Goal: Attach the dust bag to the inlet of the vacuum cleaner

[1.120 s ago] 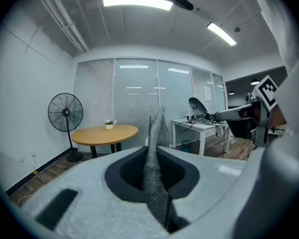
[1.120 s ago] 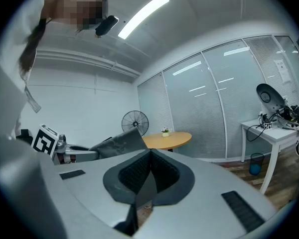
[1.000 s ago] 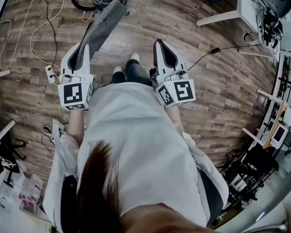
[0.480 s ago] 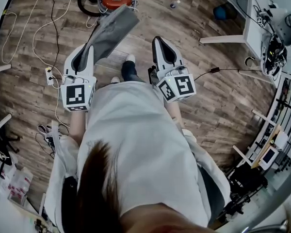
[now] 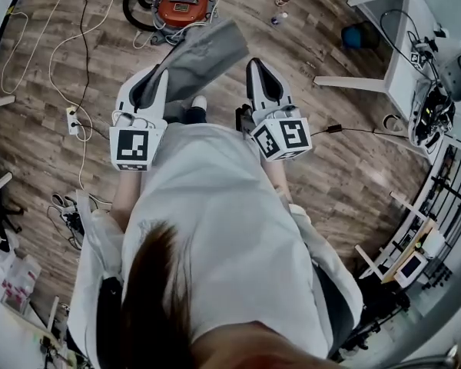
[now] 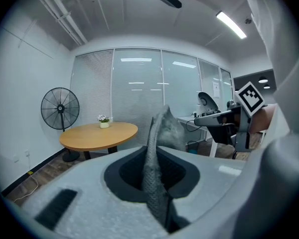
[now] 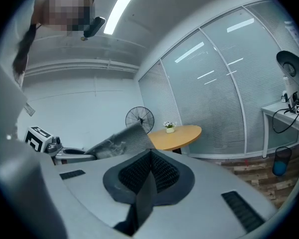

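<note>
In the head view my left gripper (image 5: 157, 79) is shut on one end of a flat grey dust bag (image 5: 203, 52), which slants up and to the right in front of it. The left gripper view shows the bag's fabric (image 6: 164, 126) pinched edge-on between the jaws of that gripper (image 6: 157, 153). My right gripper (image 5: 255, 61) is beside it, shut and empty; its own view shows the right gripper (image 7: 149, 153) with its pads together and the bag (image 7: 122, 141) off to its left. The red vacuum cleaner (image 5: 183, 2) sits on the floor ahead, with a black hose (image 5: 131, 6) beside it.
Cables and a power strip (image 5: 71, 119) lie on the wooden floor at the left. A white desk (image 5: 392, 29), a blue bin (image 5: 359, 35) and small bottles (image 5: 280, 2) stand at the upper right. A round wooden table (image 6: 99, 133) and a standing fan (image 6: 60, 108) are further off.
The person has walked forward: the vacuum cleaner has come nearer in the head view. Both grippers moved along, and the bag is still held in the left one.
</note>
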